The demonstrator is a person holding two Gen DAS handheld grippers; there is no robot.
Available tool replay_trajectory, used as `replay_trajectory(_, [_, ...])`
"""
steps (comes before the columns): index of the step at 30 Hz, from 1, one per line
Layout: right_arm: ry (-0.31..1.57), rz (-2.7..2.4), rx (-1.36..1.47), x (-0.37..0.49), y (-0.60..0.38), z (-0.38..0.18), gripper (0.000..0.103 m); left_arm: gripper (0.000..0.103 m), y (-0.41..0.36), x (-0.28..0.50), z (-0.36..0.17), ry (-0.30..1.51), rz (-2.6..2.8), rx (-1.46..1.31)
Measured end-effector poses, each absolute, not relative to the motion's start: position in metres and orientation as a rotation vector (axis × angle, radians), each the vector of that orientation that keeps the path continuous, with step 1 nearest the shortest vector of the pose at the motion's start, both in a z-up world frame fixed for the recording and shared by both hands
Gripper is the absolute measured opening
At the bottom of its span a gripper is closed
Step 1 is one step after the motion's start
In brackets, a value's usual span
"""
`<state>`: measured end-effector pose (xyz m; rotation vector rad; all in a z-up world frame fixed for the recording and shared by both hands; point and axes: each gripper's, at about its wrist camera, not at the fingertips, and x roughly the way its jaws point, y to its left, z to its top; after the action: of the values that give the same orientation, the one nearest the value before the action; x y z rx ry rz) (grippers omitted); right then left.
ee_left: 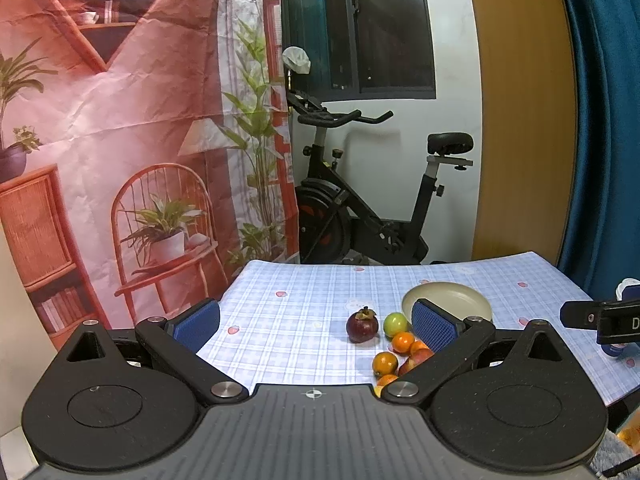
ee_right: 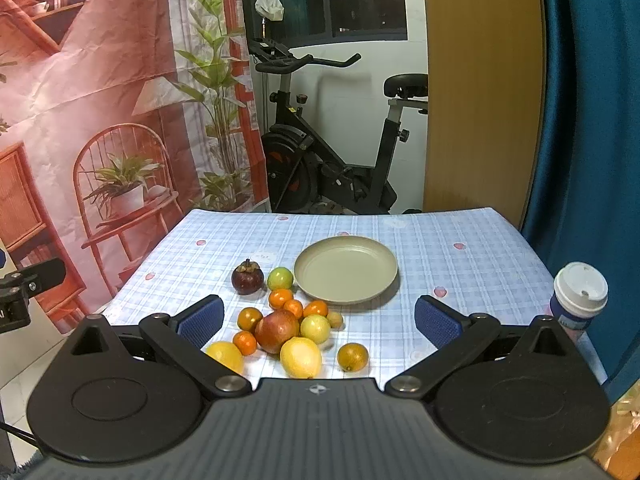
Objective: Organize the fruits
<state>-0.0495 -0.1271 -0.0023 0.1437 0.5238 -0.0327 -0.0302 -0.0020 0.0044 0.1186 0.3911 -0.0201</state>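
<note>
A beige plate [ee_right: 346,270] lies bare on the checked tablecloth [ee_right: 440,240]. In front of it and to its left lie several fruits: a dark mangosteen [ee_right: 247,278], a green fruit [ee_right: 280,278], small oranges [ee_right: 280,298], a red apple [ee_right: 277,330] and two lemons [ee_right: 301,357]. My right gripper [ee_right: 320,320] stands open above the near pile, nothing between its pads. My left gripper [ee_left: 316,326] is open too, over the table's left part, with the mangosteen [ee_left: 362,326] ahead between its fingers and the plate [ee_left: 452,300] behind its right pad.
A paper cup with a white lid [ee_right: 578,294] stands at the table's right edge. Behind the table are an exercise bike [ee_right: 332,152], a printed backdrop [ee_right: 100,100] on the left, and a blue curtain [ee_right: 592,120] on the right.
</note>
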Motion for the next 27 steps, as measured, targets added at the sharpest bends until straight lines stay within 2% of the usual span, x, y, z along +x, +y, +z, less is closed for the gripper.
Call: replay_trajectory(27, [0.492,-0.023,0.129,-0.0538,-0.1205,0.0022,0.103,0.103,-0.0007,-0.0360,0.0035,0.356,-0.015,0.096])
